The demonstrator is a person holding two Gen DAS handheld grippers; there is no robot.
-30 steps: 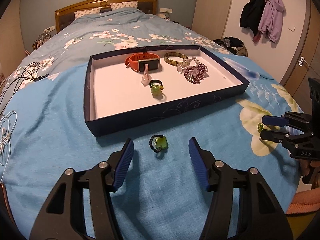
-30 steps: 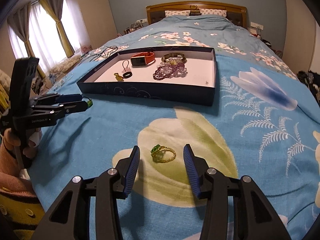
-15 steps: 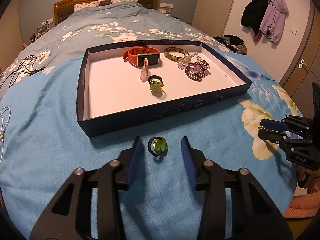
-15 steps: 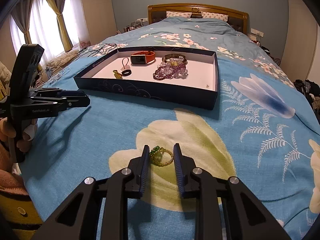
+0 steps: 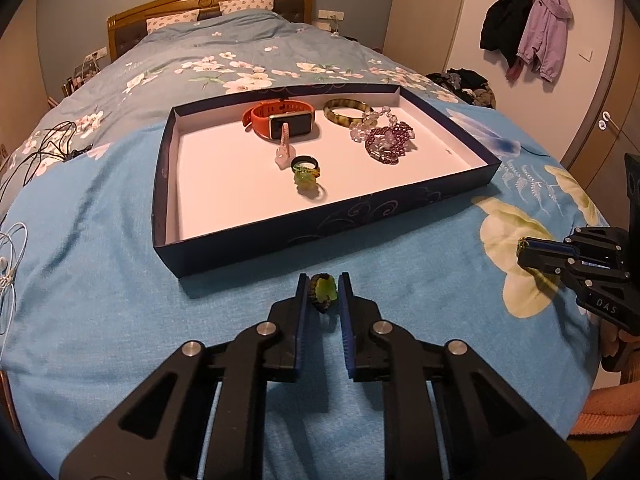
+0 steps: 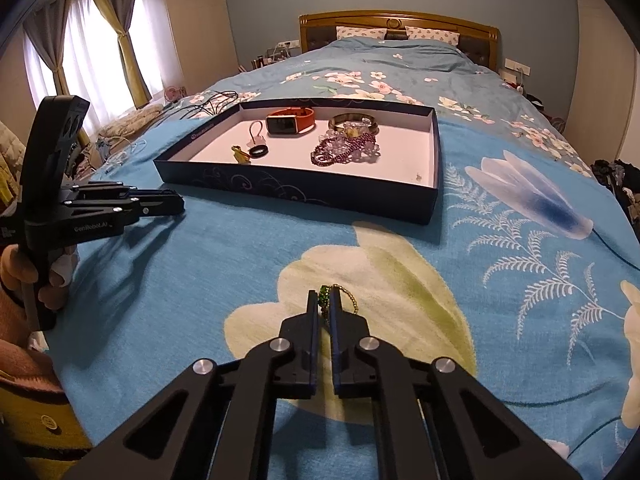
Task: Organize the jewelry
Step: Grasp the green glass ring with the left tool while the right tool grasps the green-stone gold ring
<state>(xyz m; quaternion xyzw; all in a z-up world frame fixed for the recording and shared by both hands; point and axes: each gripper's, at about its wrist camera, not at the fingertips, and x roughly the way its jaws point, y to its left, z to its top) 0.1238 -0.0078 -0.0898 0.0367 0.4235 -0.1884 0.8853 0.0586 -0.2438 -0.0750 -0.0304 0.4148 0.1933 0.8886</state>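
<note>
Two rings gripped on the bed
Left gripper (image 5: 323, 294), marked "GenRobot.AI", is closing its jaws around the green-stone ring (image 5: 323, 291); right gripper (image 6: 325, 307), marked "DAS", pinches the gold ring (image 6: 347, 299).

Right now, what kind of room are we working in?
Almost certainly a bedroom in a home: the work surface is a made bed with a wooden headboard and pillows, and jackets hang on wall hooks.

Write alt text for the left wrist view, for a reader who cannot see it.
The left claw is closing around a green ring lying on a blue bedspread. Just beyond, a shallow tray holds a watch, bangle, beads and rings.
</note>
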